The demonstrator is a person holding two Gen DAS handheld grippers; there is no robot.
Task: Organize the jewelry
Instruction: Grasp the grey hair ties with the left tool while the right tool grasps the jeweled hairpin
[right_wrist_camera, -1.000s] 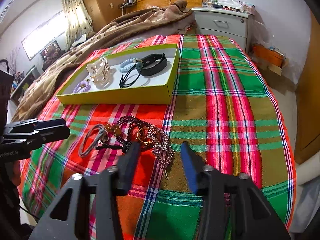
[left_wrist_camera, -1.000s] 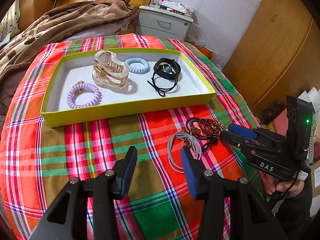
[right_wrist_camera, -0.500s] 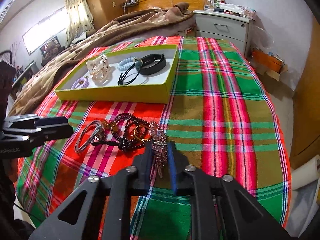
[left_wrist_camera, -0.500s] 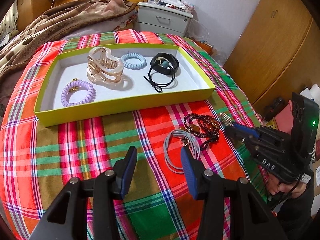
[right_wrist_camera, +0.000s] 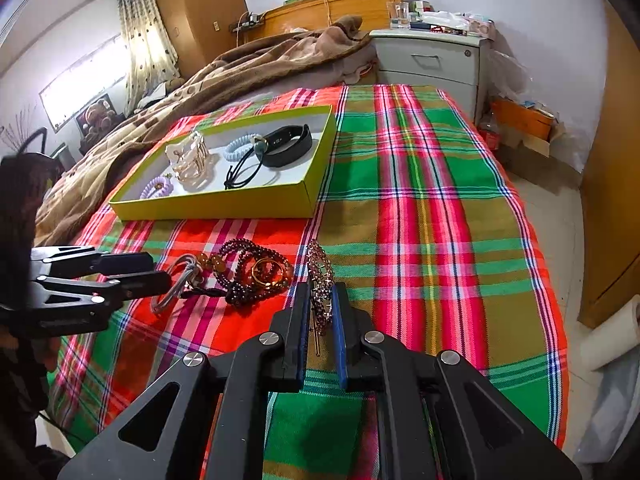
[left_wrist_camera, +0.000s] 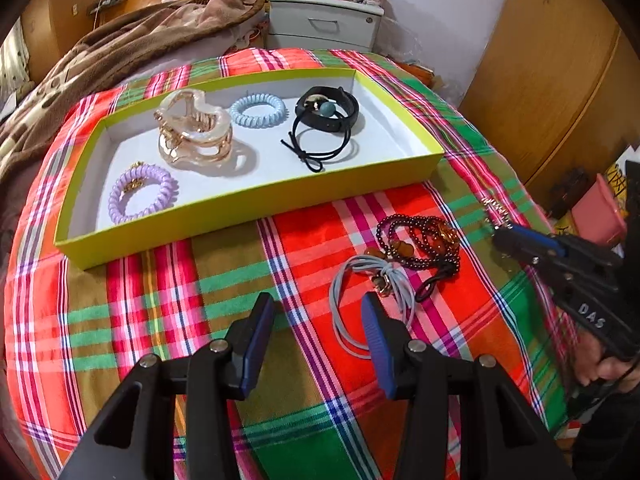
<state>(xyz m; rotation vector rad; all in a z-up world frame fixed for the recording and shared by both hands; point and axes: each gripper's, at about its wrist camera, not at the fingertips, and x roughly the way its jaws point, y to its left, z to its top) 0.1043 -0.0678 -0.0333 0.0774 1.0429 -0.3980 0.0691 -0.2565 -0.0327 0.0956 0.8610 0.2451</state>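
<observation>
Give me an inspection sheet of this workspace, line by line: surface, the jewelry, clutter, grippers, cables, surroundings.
Surface: plaid cloth over a bed, lying flat.
Job's things: yellow tray holds a purple coil tie, clear claw clip, blue coil tie, black band and black elastic. Beaded bracelets and a grey cord lie on the cloth; a rhinestone clip is in the right gripper.
Clutter: nothing seen on the cloth.
Grippers: left gripper open and empty beside the grey cord; right gripper shut on the rhinestone clip.
Cables: nothing seen.
Surroundings: brown blanket, nightstand, wooden wardrobe.
</observation>
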